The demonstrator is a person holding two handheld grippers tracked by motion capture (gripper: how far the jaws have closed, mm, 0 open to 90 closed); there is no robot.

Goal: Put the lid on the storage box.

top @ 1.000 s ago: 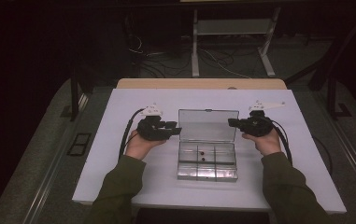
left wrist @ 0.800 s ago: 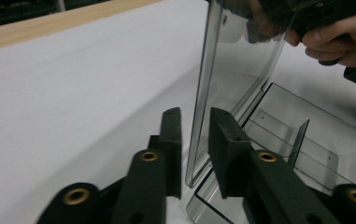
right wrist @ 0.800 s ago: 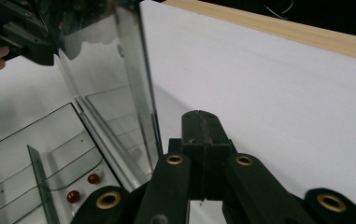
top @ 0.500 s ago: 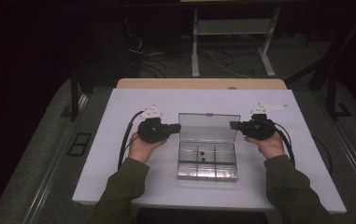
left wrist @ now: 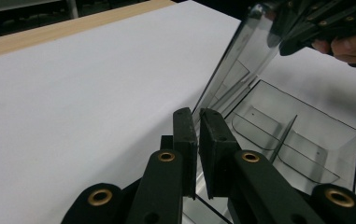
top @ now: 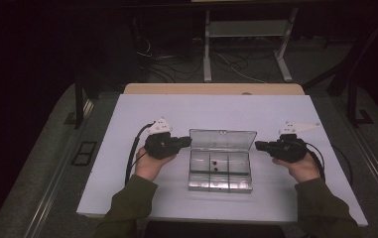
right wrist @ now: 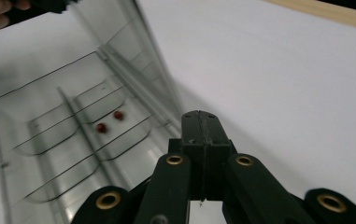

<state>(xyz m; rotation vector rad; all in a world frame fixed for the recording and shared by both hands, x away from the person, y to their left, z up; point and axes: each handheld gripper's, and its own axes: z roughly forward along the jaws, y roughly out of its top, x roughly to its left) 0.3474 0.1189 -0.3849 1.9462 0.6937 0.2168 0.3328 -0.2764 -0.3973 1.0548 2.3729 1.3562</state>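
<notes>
White table (top: 142, 114), clear compartment box (top: 220, 171) open, centre.
Left gripper (left wrist: 198, 135) has just clamped lid (left wrist: 241, 65) edge; right gripper (right wrist: 202, 140) clenched empty, just right of the box.

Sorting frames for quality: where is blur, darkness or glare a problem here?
High view: surroundings dark, only the white table lit. Left gripper view: the right gripper at top is soft. Right gripper view: the clear box smears toward the left edge; two red beads stay readable.

No readable text, label, brand, number or sign anywhere: none on the box (top: 220, 166), none on its lid (top: 222, 140), none on the bench (top: 127, 129), none on either gripper.
</notes>
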